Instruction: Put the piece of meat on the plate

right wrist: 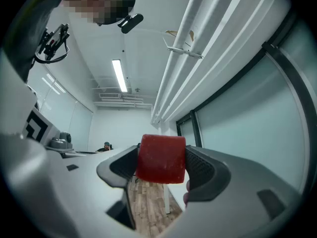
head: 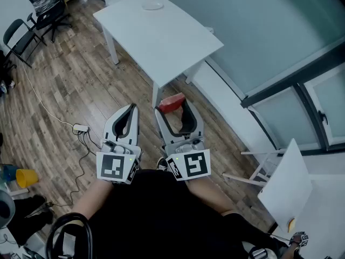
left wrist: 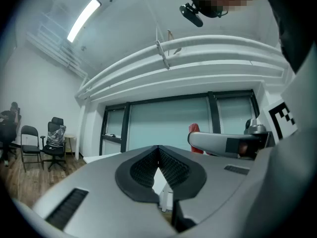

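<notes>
A red piece of meat (head: 172,102) sits between the jaw tips of my right gripper (head: 173,107), which is shut on it. In the right gripper view the meat (right wrist: 161,158) fills the gap of the right gripper (right wrist: 161,161), held up off the floor. My left gripper (head: 131,109) is beside it on the left, its tips together and holding nothing; the left gripper (left wrist: 158,148) looks the same in its own view. A small white plate (head: 152,6) lies at the far end of the white table (head: 167,42), well ahead of both grippers.
Black chairs (head: 24,31) stand at the upper left on the wooden floor. A power strip with cable (head: 81,128) lies left of the grippers. A glass wall (head: 259,31) runs along the right. A white board (head: 285,185) leans at the lower right.
</notes>
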